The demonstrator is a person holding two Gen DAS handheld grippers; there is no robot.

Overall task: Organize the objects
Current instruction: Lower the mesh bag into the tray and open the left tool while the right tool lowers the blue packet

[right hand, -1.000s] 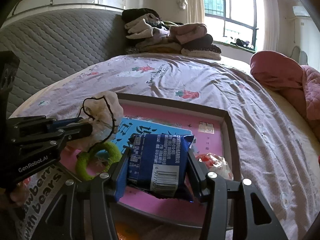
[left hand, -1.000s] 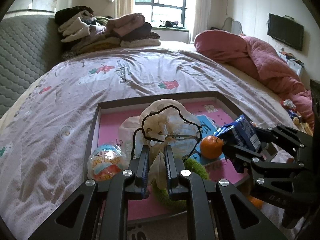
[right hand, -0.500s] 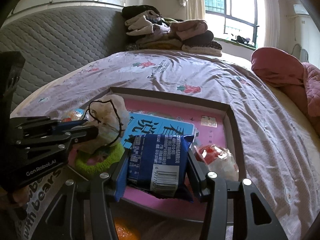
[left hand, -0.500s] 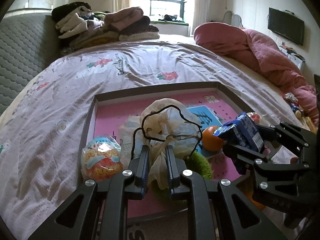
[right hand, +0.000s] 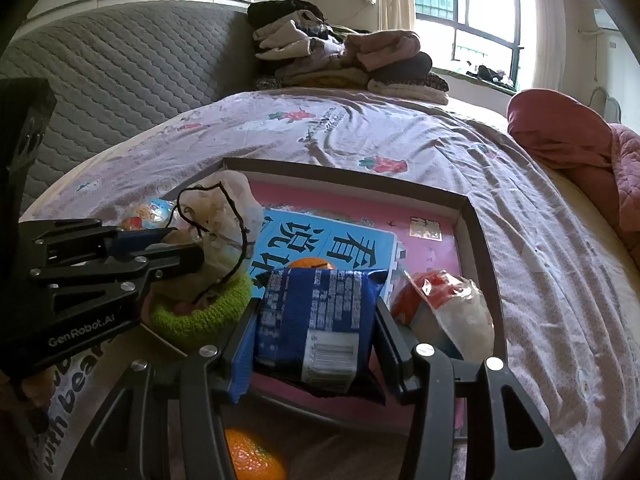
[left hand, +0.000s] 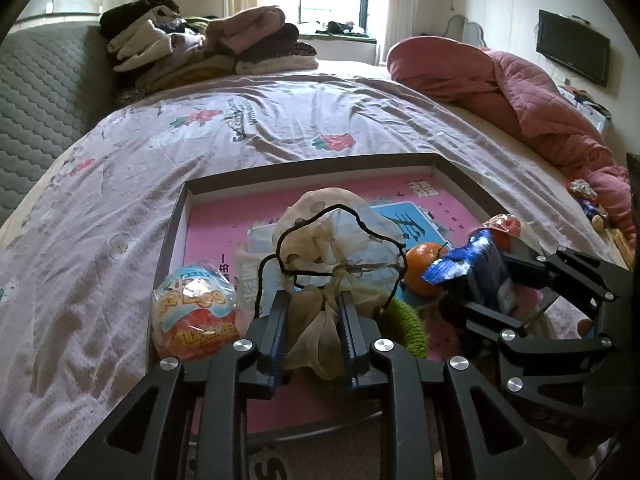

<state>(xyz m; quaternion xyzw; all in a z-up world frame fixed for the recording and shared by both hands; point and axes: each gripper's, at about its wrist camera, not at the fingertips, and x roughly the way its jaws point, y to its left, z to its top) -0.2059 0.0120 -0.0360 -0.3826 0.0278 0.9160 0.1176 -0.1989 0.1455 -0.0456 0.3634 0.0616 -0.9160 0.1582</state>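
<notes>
Blue snack packet [right hand: 320,320] clamped in right gripper [right hand: 316,344], above tray [right hand: 476,216] rim at six o'clock. Left gripper [left hand: 314,316] just opening around pouch [left hand: 332,240]. Beyond: egg toy [left hand: 196,312], orange [left hand: 424,268] already in.

Two oranges [right hand: 310,263] [right hand: 252,458], one blue snack packet [right hand: 316,320], one plastic bag [left hand: 336,236], two wrapped toys [left hand: 196,312] [right hand: 444,312] (one egg-shaped), one green ring [right hand: 200,316].
</notes>
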